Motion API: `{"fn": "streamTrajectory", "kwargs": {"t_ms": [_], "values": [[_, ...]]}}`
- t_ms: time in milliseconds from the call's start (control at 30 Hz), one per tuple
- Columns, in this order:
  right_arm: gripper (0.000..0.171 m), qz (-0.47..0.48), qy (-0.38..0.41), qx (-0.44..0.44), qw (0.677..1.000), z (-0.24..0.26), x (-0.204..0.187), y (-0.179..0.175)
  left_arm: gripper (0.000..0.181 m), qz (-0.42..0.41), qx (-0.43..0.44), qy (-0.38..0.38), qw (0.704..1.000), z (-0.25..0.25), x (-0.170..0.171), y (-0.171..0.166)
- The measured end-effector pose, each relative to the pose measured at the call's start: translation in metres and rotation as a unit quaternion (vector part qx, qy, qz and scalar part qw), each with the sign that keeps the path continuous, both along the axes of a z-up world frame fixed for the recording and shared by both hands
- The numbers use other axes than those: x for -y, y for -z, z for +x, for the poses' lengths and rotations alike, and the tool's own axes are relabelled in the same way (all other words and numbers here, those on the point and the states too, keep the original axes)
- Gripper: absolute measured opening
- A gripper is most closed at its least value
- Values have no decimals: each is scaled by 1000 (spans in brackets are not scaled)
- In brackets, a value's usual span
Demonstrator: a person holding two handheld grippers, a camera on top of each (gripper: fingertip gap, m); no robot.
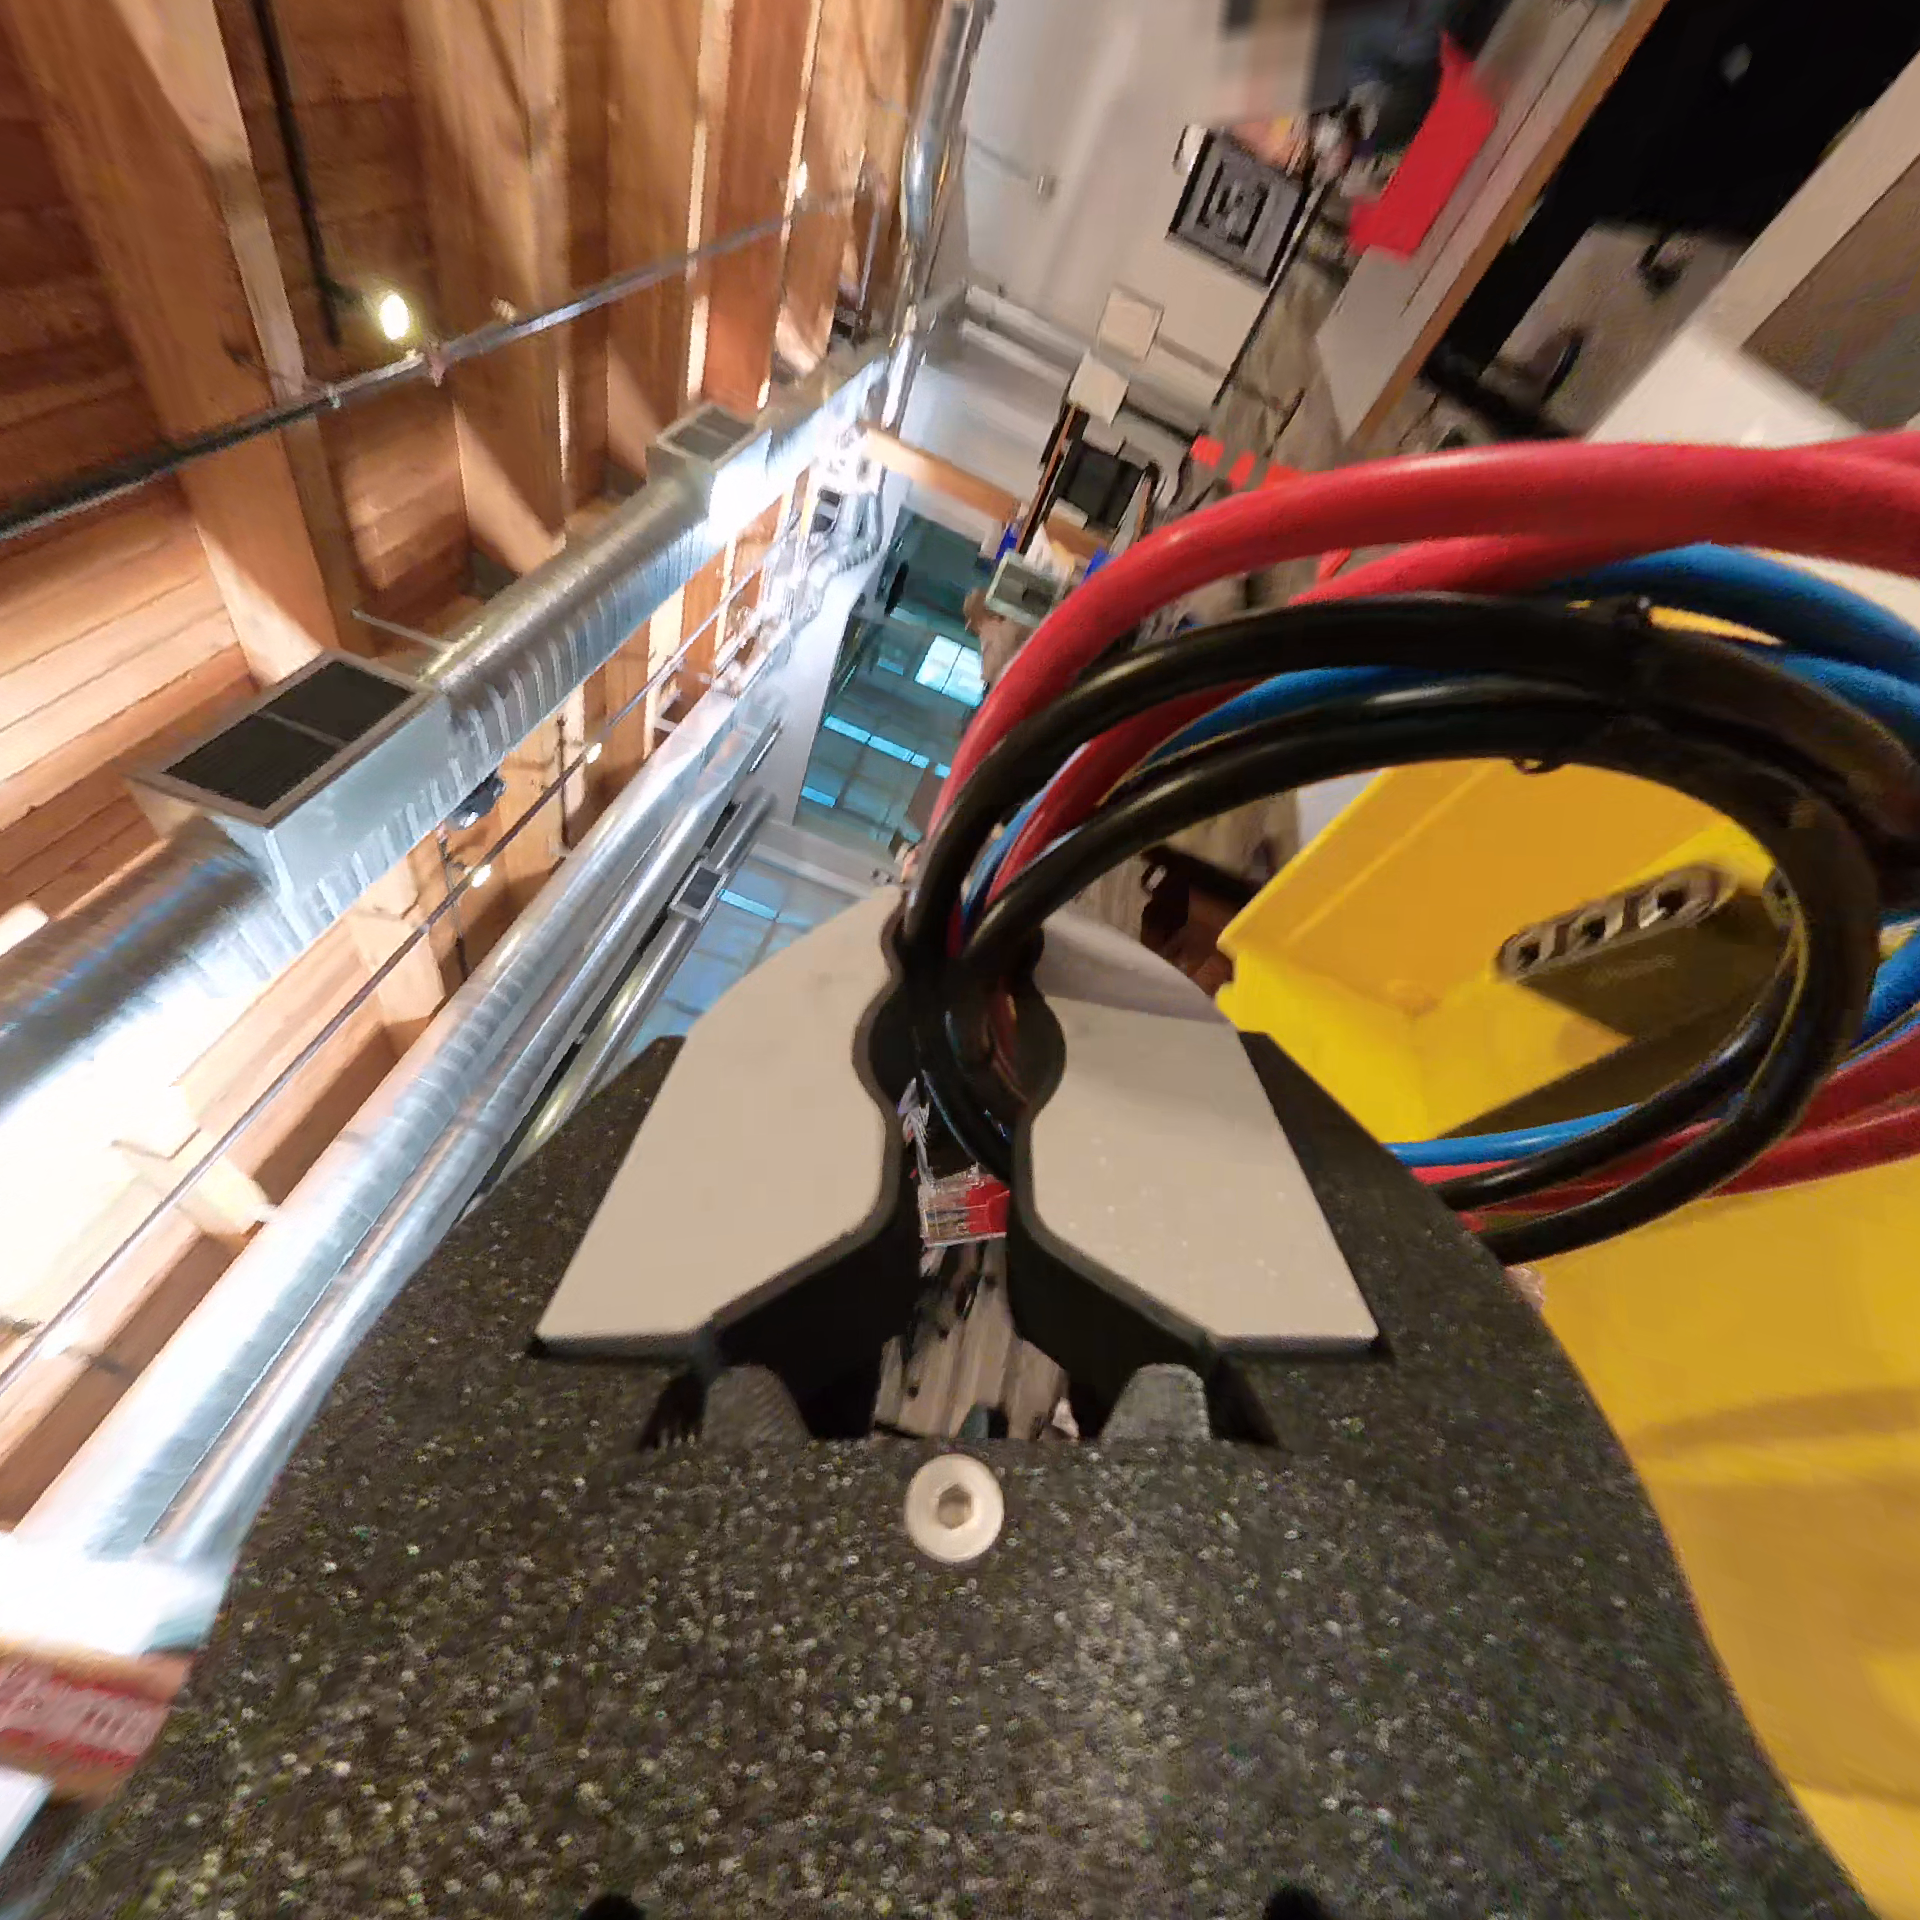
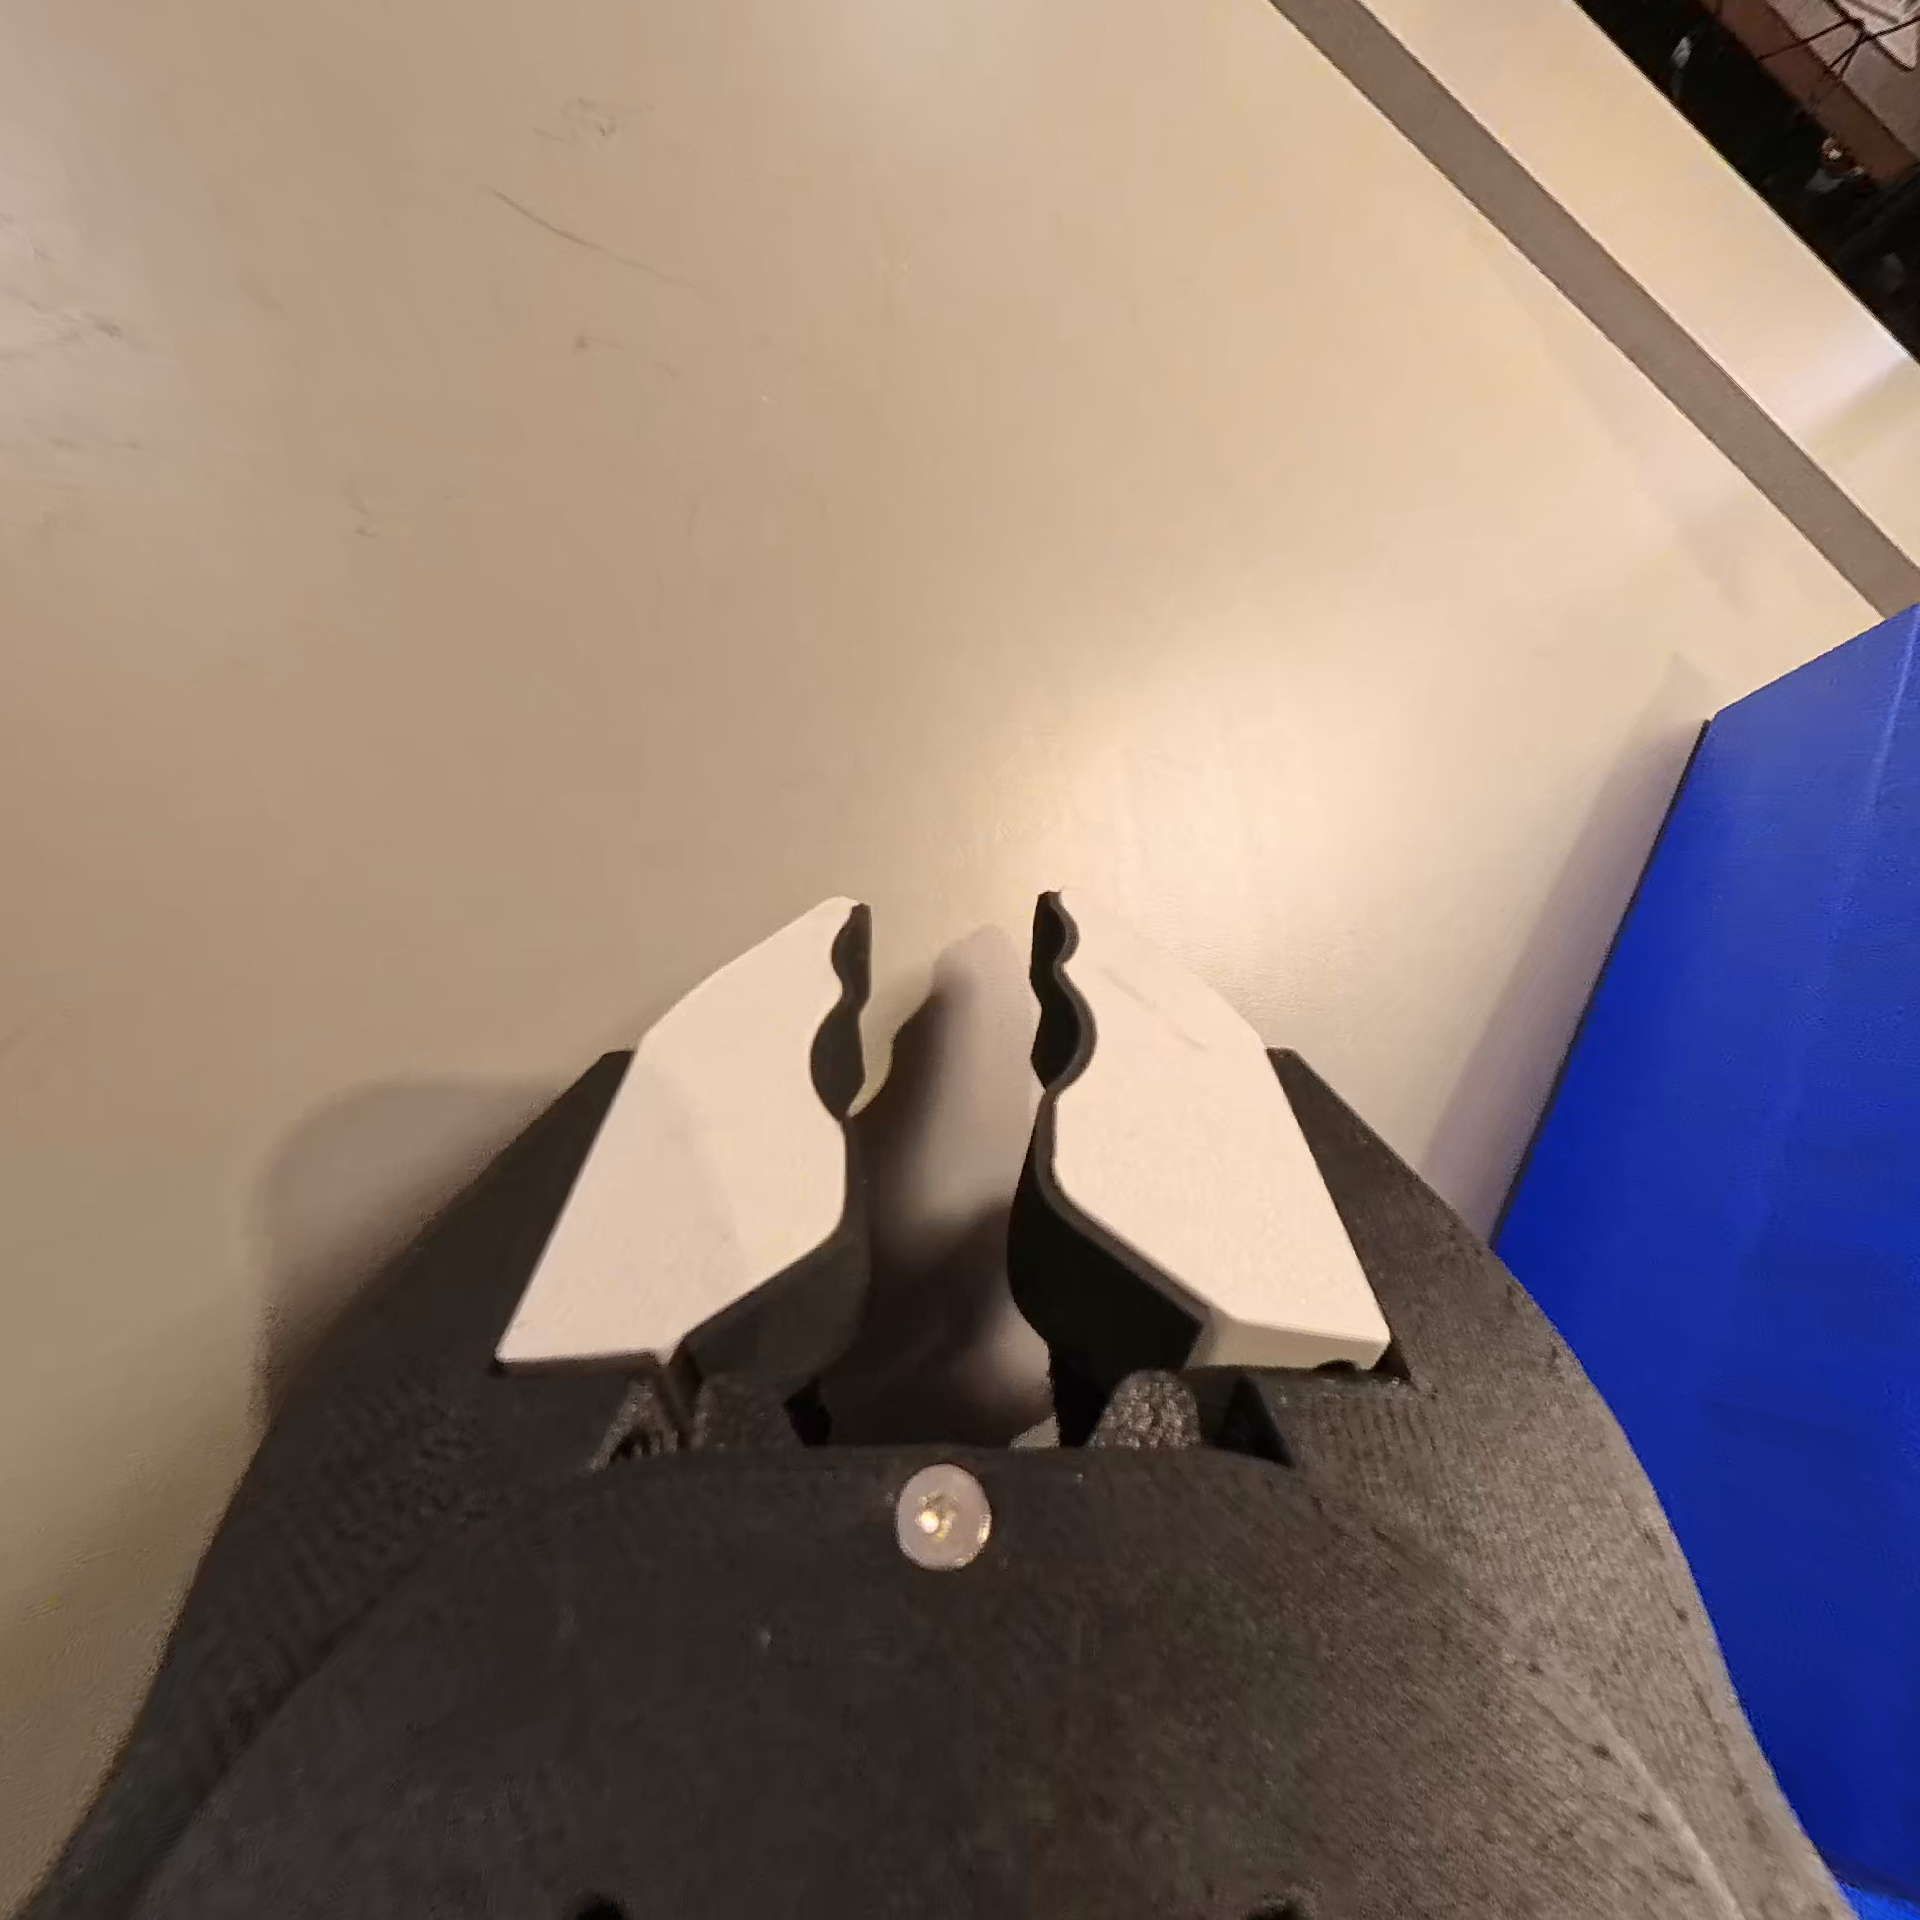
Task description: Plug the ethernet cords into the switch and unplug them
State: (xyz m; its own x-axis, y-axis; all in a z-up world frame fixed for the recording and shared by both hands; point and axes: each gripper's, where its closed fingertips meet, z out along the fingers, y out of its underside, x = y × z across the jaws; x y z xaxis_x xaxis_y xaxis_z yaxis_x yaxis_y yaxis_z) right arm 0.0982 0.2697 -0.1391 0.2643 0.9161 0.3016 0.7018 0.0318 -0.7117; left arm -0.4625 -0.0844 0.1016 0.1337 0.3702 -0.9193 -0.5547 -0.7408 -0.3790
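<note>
In the left wrist view my left gripper (image 1: 961,940) is shut on a looped bundle of ethernet cords (image 1: 1455,665), red, blue and black, and holds it up in the air. A clear plug with a red boot (image 1: 961,1205) hangs between the fingers. A dark switch with a row of ports (image 1: 1631,961) lies inside a yellow bin (image 1: 1714,1403) at the right, behind the loops. In the right wrist view my right gripper (image 2: 948,914) is open and empty, close above a cream table top (image 2: 727,468).
The left wrist view is tilted towards the ceiling: wooden beams and silver ducts (image 1: 520,644) fill the left side. In the right wrist view a blue panel (image 2: 1745,1143) stands at the right, and the table's grey edge (image 2: 1621,312) runs across the upper right. Across from one pair of fingers to the other is roughly 70 centimetres.
</note>
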Motion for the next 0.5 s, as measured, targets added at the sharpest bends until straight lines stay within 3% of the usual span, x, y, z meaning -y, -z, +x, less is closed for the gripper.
{"fn": "streamTrajectory", "kwargs": {"t_ms": [133,300,400,500], "values": [[29,7,-1,0,1000,0,0,-1,15,-52,105,102,988,58,-50,11],[29,13,-1,0,1000,0,1,-1,14,-183,312,234,903,144,-102,91],[29,18,-2,0,1000,0,1,-1,14,-254,379,248,854,171,-118,144],[29,27,-2,0,1000,0,1,-2,14,-267,405,220,846,170,-136,185]]}}
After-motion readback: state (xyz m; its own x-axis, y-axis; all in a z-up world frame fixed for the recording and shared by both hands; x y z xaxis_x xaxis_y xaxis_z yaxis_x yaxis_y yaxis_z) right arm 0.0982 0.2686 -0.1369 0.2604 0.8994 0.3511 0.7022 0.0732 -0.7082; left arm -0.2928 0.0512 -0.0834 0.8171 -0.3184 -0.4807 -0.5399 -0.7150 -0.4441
